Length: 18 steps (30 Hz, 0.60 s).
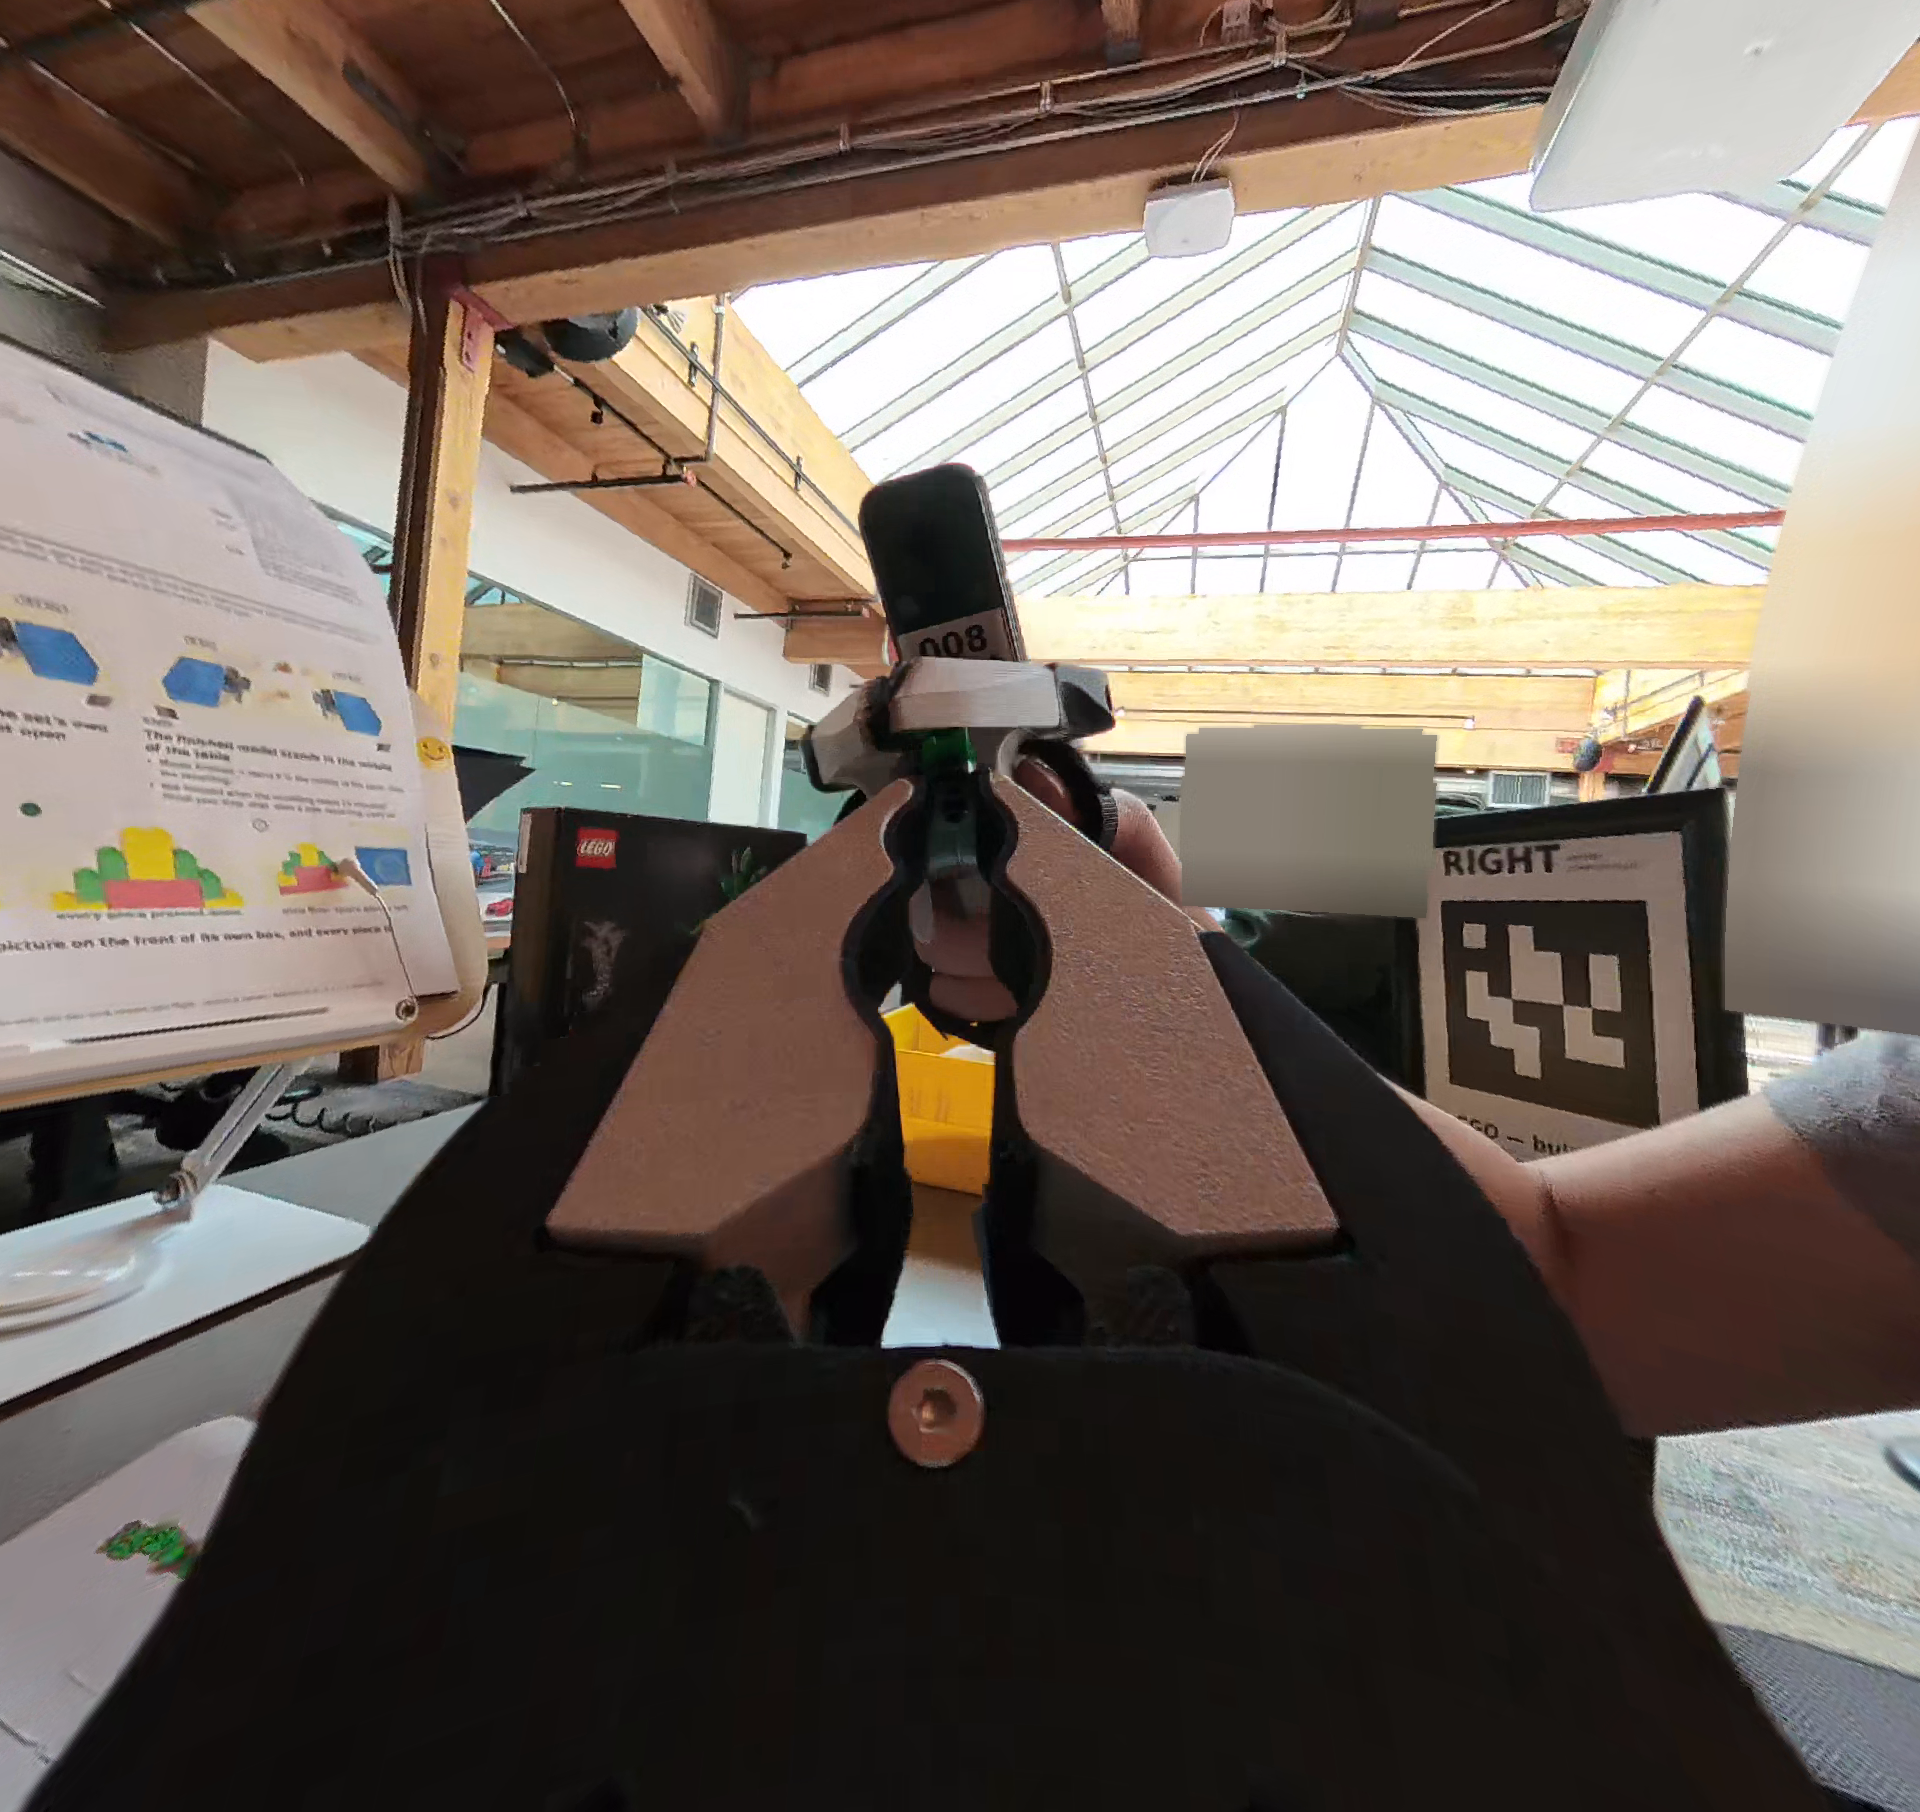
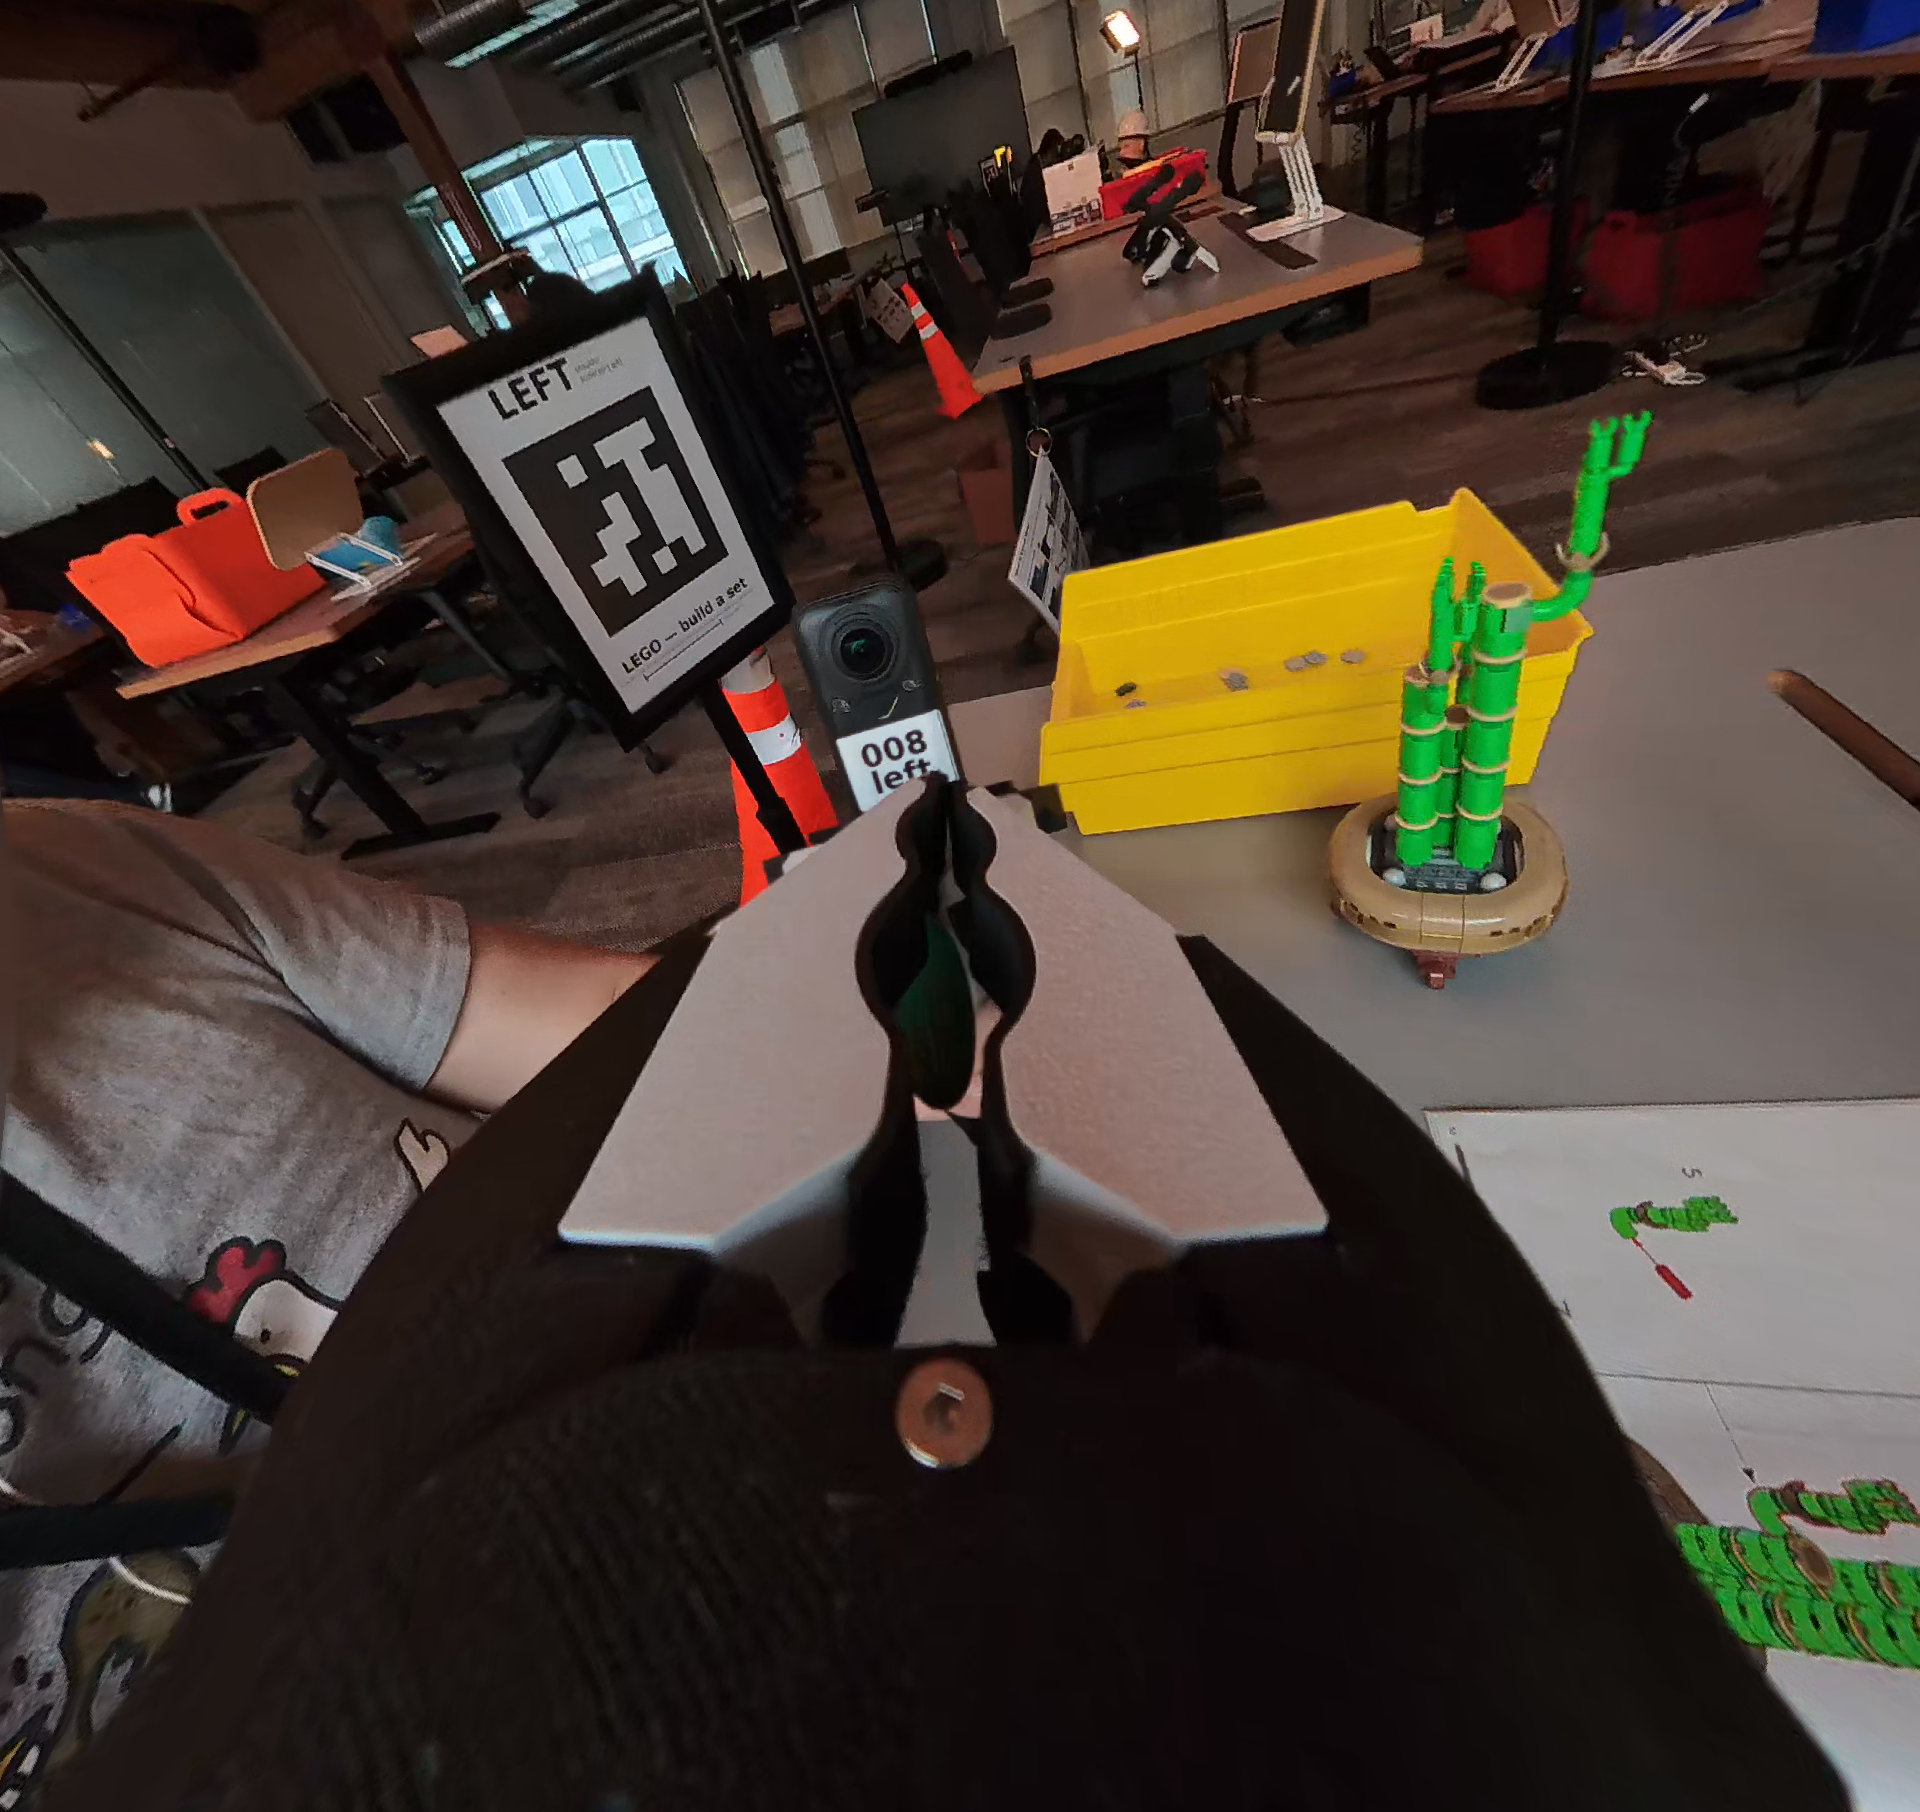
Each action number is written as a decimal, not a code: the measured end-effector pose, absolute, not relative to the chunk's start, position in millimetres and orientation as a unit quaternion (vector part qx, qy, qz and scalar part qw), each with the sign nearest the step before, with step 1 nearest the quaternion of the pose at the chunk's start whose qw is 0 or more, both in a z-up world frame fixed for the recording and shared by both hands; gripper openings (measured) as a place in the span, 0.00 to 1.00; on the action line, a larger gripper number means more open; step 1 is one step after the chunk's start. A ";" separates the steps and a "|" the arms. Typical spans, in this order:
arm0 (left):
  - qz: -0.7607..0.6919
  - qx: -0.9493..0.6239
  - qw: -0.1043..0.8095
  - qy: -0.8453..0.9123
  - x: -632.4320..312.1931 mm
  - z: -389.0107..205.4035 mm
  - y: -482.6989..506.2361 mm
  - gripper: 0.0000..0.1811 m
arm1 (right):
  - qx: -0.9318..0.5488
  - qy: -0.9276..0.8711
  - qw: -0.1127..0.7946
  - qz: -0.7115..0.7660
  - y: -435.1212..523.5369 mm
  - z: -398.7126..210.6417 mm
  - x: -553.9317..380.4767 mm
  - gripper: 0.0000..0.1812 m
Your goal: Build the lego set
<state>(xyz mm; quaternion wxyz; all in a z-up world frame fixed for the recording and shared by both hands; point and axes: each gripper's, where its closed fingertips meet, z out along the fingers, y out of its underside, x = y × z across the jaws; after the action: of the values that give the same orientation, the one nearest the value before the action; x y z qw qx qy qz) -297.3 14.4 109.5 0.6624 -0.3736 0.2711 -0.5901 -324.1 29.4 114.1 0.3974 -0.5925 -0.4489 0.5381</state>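
My left gripper (image 1: 951, 806) is shut on a small green lego piece (image 1: 948, 752) at its fingertips. The right gripper (image 1: 971, 713) faces it tip to tip, held up in the air. In the right wrist view my right gripper (image 2: 940, 812) is shut, and a dark green leaf piece (image 2: 935, 1014) shows between its fingers. The left gripper's camera (image 2: 868, 656) stands just beyond. The green bamboo lego model (image 2: 1455, 744) stands upright in its tan pot on the grey table (image 2: 1714, 931), to the right of both grippers.
A yellow parts bin (image 2: 1247, 723) with a few small pieces stands behind the model; it also shows in the left wrist view (image 1: 940, 1097). An open instruction booklet (image 2: 1662, 1274) lies front right. An instruction sheet on a stand (image 1: 187, 723), a dark lego box (image 1: 623, 889) and framed marker signs (image 1: 1548, 983) (image 2: 613, 515) surround the table. The grippers are tip to tip, or close to it.
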 end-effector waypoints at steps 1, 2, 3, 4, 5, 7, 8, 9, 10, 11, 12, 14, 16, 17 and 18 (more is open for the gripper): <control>-0.591 -0.369 0.666 0.267 -300.6 112.5 13.0 0.03 | -0.593 -0.454 0.399 0.532 27.7 116.6 -329.2 0.00; -0.593 -0.364 0.669 0.261 -304.4 114.9 12.4 0.03 | -0.595 -0.457 0.404 0.523 27.3 118.6 -333.9 0.00; -0.598 -0.360 0.671 0.252 -308.4 117.3 12.4 0.03 | -0.599 -0.458 0.411 0.513 27.7 120.6 -338.2 0.00; -0.606 -0.355 0.669 0.243 -312.5 119.6 12.8 0.03 | -0.602 -0.457 0.420 0.502 28.8 122.7 -341.9 0.00; -0.617 -0.348 0.666 0.234 -316.6 121.8 12.8 0.03 | -0.604 -0.457 0.426 0.495 28.7 124.9 -345.7 0.00; -0.634 -0.333 0.662 0.218 -324.2 125.8 12.1 0.03 | -0.609 -0.455 0.433 0.484 28.5 128.5 -353.0 0.00; -0.639 -0.327 0.663 0.213 -327.6 127.5 11.6 0.03 | -0.609 -0.456 0.436 0.480 27.8 130.2 -356.3 0.00; -0.642 -0.320 0.664 0.210 -331.0 129.5 10.6 0.03 | -0.608 -0.459 0.438 0.478 26.3 132.2 -359.5 0.00; -0.646 -0.314 0.664 0.208 -334.0 131.3 9.5 0.03 | -0.608 -0.461 0.438 0.475 25.0 134.1 -362.2 0.00; -0.648 -0.309 0.665 0.206 -336.7 133.0 8.5 0.03 | -0.609 -0.463 0.437 0.472 23.9 135.5 -364.6 0.00; -0.650 -0.303 0.666 0.205 -339.4 134.5 7.6 0.03 | -0.611 -0.466 0.436 0.468 22.9 136.9 -366.8 0.00; -0.651 -0.296 0.668 0.204 -343.3 136.6 5.9 0.03 | -0.615 -0.474 0.435 0.456 21.1 138.7 -370.4 0.00; -0.650 -0.291 0.672 0.203 -346.5 138.4 4.9 0.03 | -0.617 -0.482 0.437 0.443 20.0 140.4 -373.1 0.00; -0.650 -0.289 0.673 0.203 -347.8 139.1 4.3 0.03 | -0.618 -0.485 0.437 0.439 19.2 141.1 -374.2 0.00; -0.651 -0.287 0.673 0.203 -348.8 139.7 3.9 0.03 | -0.619 -0.487 0.435 0.436 18.4 141.7 -375.2 0.00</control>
<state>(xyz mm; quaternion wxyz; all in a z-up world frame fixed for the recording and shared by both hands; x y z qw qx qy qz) -348.8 3.9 139.7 0.6731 -0.2871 0.2031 -0.6506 -375.2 18.4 141.7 0.4354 -0.6190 -0.4868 0.4363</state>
